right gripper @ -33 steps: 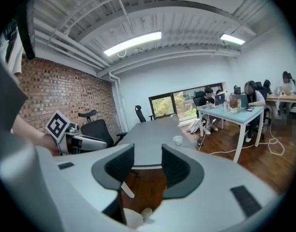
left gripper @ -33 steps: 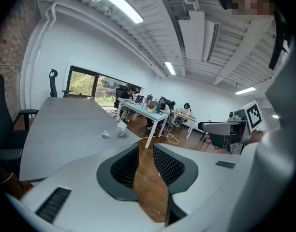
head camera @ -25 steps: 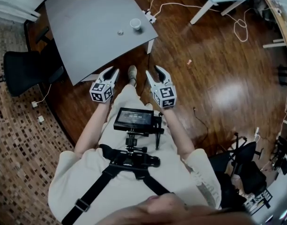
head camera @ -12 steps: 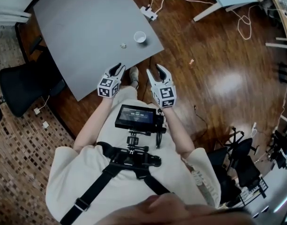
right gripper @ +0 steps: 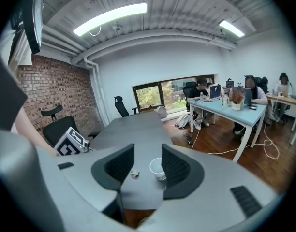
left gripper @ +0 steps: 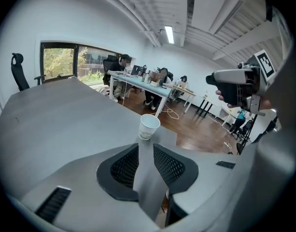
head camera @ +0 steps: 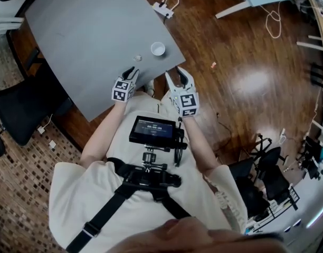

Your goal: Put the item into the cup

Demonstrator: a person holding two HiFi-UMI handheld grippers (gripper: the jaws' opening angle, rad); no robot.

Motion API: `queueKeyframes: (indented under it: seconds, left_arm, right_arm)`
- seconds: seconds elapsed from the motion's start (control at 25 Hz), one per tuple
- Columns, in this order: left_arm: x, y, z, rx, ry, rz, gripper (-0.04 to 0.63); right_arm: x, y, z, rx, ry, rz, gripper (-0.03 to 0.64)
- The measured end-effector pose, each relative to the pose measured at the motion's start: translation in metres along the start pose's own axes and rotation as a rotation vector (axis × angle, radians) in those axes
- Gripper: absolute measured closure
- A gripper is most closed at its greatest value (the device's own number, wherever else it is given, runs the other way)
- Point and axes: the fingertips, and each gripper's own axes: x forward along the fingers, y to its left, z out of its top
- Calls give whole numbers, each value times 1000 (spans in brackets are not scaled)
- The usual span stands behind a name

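A white paper cup (head camera: pixel 158 48) stands upright near the corner of the grey table (head camera: pixel 87 36). The item, a small pale lump (head camera: pixel 137 58), lies on the table just left of the cup. My left gripper (head camera: pixel 132 73) hangs over the table's near edge, a little short of the item, open and holding nothing. The left gripper view shows the cup (left gripper: pixel 149 127) straight beyond its gripper (left gripper: pixel 144 149). My right gripper (head camera: pixel 175 74) is open beside the table corner, over the floor. In its view both cup (right gripper: pixel 159 168) and item (right gripper: pixel 134 174) show between the jaws of that gripper (right gripper: pixel 148 153).
A black office chair (head camera: pixel 24 104) stands left of the table. A power strip (head camera: pixel 162 9) with white cables lies on the wooden floor beyond the table corner. A small monitor (head camera: pixel 153 130) sits on the chest rig. People work at a long desk (right gripper: pixel 230 110) far off.
Both grippers have moved forward to the table. The left one has gone from over the floor to over the table's near edge. The jaws look unchanged.
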Motion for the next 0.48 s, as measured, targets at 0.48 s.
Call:
queueKeyframes:
  seconds: [0.48]
  left_arm:
    - [94, 70, -40, -13, 257, 122, 431]
  right_arm:
    - [31, -46, -3, -9, 68, 66, 428]
